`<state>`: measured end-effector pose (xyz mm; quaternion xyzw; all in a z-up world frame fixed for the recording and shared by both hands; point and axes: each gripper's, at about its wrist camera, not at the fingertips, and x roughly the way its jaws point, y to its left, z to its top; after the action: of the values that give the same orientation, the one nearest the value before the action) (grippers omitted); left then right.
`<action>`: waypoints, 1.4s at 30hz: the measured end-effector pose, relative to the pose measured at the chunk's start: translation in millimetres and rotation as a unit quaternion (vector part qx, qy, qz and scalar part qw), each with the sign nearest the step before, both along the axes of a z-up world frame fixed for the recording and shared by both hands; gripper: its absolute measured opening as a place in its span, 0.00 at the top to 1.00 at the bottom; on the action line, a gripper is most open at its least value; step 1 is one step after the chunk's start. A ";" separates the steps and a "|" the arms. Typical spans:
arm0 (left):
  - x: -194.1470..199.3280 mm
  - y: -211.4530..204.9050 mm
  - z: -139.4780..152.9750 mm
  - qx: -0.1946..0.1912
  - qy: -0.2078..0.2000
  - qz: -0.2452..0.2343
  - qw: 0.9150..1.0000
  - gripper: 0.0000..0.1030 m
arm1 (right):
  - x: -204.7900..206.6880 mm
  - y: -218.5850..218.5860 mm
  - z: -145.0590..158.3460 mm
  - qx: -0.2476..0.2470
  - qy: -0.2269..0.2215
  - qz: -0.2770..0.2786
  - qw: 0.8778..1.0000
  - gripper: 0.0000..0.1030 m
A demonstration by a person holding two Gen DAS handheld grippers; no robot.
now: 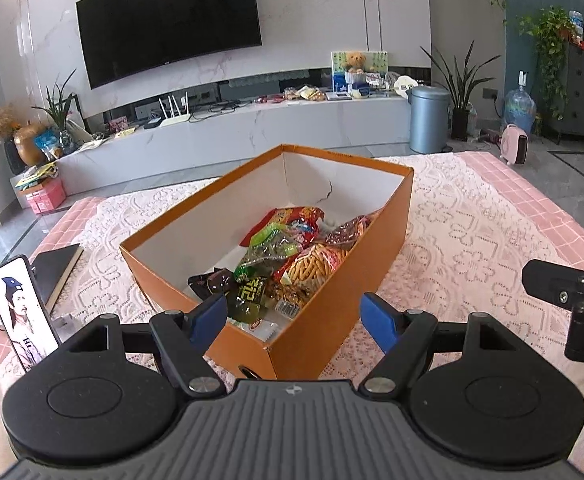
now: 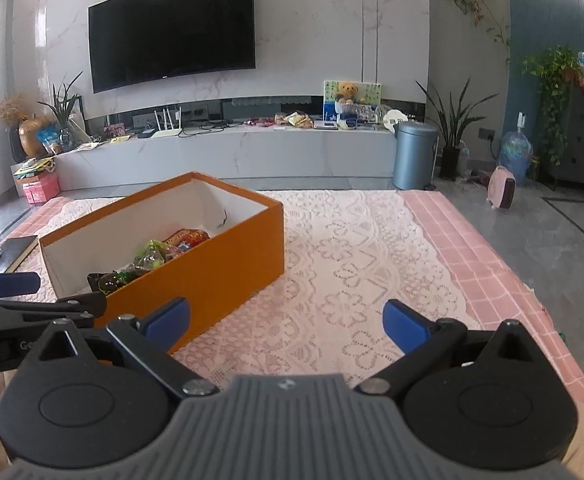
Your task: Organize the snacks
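Both grippers empty w/ fingers spread wide, left gripper [image 1: 294, 314] centre-frame over the orange box [image 1: 366, 276] holding the snack packets [image 1: 288, 260], right gripper [image 2: 286, 320] over bare lace cloth [image 2: 348, 264]; risk: left pad snagging box rim, tipping it.

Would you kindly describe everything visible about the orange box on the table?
The orange box is an open, lidless rectangular carton, seemingly cardboard, orange outside and white inside, with a dark crack on its far inner wall. It sits flat on the lace tablecloth, angled to both cameras. Snack packets are piled inside toward its near end. Neither gripper touches it; the left gripper hovers open near its closest corner.
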<state>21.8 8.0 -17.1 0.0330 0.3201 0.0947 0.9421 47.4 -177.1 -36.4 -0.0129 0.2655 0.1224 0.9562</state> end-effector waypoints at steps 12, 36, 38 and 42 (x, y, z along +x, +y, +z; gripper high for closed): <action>0.2 -1.0 2.1 -0.004 0.002 -0.001 1.000 0.14 | 3.3 -2.9 -1.7 0.008 0.007 0.001 1.000 0.03; -1.8 -0.6 7.9 -0.010 -0.003 -0.004 1.000 0.14 | 1.7 -3.9 -0.3 0.007 0.002 -0.003 1.000 0.03; -2.3 -0.6 9.0 -0.011 -0.006 -0.006 1.000 0.14 | 1.4 -3.5 -0.4 0.006 0.002 -0.002 1.000 0.03; -3.8 -1.0 12.9 -0.015 -0.014 -0.010 1.000 0.14 | -0.6 -4.4 0.4 0.008 -0.001 0.000 1.000 0.03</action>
<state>18.0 7.0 -4.2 0.0207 0.3079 0.0812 0.9477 46.8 -181.5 -36.0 -0.0059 0.2637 0.1246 0.9565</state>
